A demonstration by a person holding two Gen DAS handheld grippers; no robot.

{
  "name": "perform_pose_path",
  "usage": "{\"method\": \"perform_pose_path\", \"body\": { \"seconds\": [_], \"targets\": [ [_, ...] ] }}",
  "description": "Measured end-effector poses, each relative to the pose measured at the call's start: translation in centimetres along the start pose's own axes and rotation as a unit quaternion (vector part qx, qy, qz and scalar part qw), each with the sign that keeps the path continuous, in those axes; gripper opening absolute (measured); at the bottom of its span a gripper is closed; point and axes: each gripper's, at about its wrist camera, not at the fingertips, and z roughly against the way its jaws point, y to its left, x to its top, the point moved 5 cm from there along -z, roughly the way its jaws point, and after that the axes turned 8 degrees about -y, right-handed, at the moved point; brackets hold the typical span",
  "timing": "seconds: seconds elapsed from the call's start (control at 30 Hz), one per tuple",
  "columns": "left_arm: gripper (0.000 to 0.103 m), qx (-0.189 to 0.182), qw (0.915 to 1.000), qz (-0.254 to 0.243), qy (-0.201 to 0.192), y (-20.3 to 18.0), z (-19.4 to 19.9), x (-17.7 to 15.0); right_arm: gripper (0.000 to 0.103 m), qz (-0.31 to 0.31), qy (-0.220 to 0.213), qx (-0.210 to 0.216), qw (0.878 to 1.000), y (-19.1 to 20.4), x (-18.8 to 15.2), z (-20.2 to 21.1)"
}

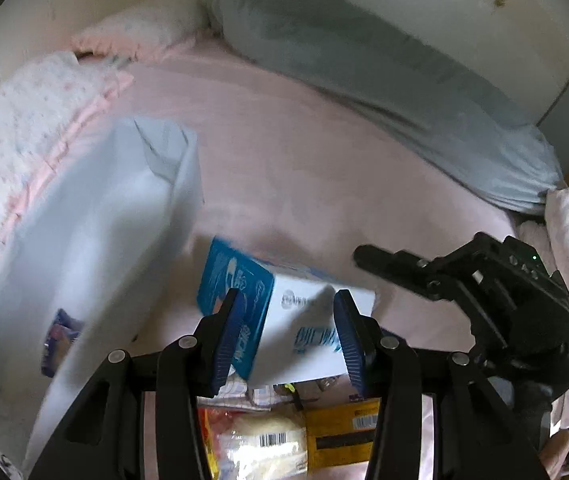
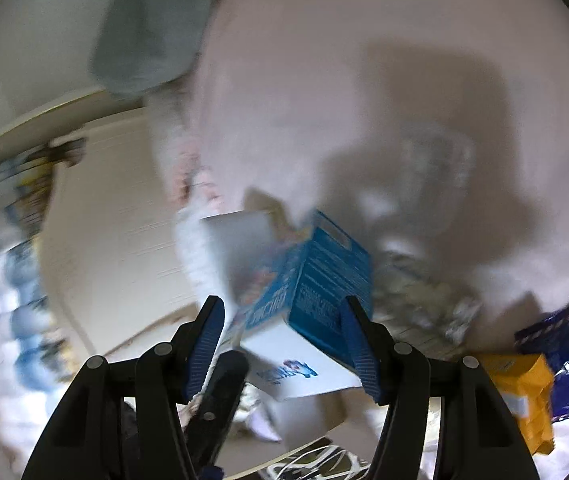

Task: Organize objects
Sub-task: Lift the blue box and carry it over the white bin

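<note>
Left tool (image 1: 286, 334) grasps the blue-white box (image 1: 284, 320), right tool (image 2: 280, 340) released; snack packets (image 1: 260, 440) remain unsorted on the bed (image 1: 304, 152).

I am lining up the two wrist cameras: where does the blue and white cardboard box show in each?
Left wrist: blue and white cardboard box low centre, between the left gripper fingers.
Right wrist: same box low centre, between the right gripper fingers.
Shared landmark: the pink bedsheet behind the box in both.
</note>
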Motion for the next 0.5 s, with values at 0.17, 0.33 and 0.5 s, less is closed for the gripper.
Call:
{"method": "perform_pose_path", "body": {
  "seconds": [0.17, 0.33, 0.5],
  "targets": [
    [0.045, -0.024, 0.9976, -0.022, -0.061, -0.2, 2.9, 1.6, 0.060, 0.045, -0.011, 0.055, 0.997, 2.4, -1.8, 2.3],
    [0.045, -0.046, 0.9914, -0.040, -0.116, -1.6, 5.4, 3.3, 0.060, 0.072, -0.017, 0.080, 0.994, 4.5, -2.7, 2.7],
    [0.045, -0.044, 0.9867, -0.028, -0.154, -1.0, 7.5, 4.3, 0.060, 0.103, -0.013, 0.095, 0.990, 6.9, -4.0, 1.8]
  ]
}}
